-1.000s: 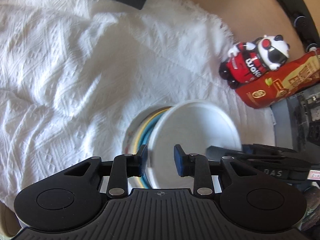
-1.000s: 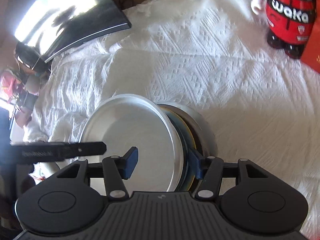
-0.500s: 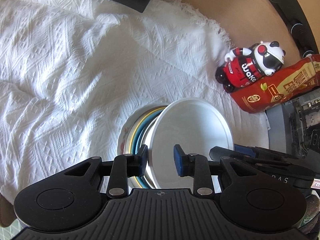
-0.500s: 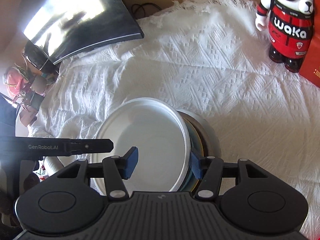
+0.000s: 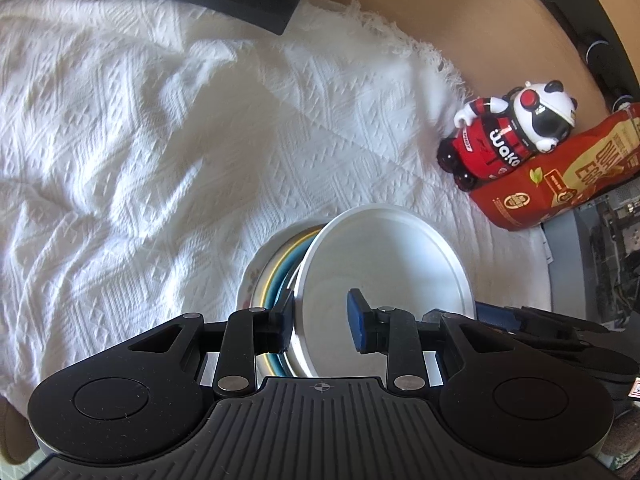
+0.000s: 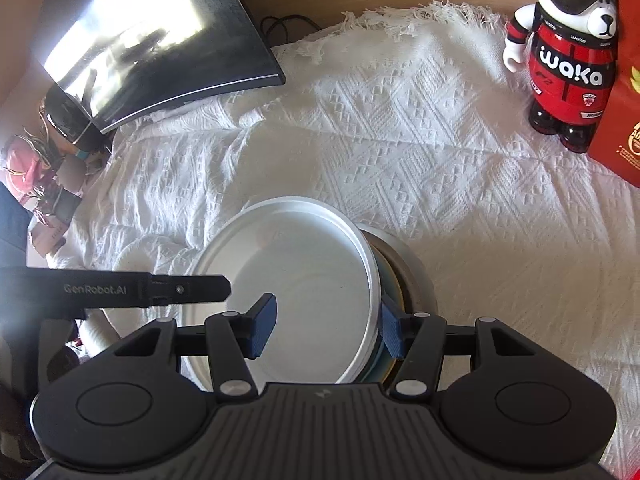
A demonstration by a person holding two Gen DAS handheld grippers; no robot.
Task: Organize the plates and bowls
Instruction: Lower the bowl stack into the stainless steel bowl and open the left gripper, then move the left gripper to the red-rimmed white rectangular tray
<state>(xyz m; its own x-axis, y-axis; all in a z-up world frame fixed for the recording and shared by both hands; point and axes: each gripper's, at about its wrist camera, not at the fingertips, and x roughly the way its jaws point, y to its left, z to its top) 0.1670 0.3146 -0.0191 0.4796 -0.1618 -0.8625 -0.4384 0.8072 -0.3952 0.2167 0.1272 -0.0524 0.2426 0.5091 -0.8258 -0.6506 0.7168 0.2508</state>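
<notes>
A white bowl [image 5: 384,260] tops a stack of plates [image 5: 276,280] with yellow and blue rims; the bottom plate [image 5: 250,280] is flowered. My left gripper [image 5: 322,316] is shut on the stack's edge, one pad outside against the plates and the other inside the bowl. In the right wrist view the same white bowl [image 6: 304,260] and plates [image 6: 394,280] sit between the jaws of my right gripper [image 6: 326,320], which clamps the opposite edge the same way. The left gripper's finger [image 6: 180,290] reaches in from the left there.
A white knitted cloth [image 5: 140,140] covers the wooden table [image 5: 440,12]. A bear toy in red [image 6: 568,52] and a red packet [image 5: 560,176] stand at the right. A dark curved monitor [image 6: 152,32] sits at the back left, with clutter [image 6: 28,160] beside it.
Both views have tilted a little, so more of the table's far edge and the monitor shows. The stack stays clamped between both pairs of jaws.
</notes>
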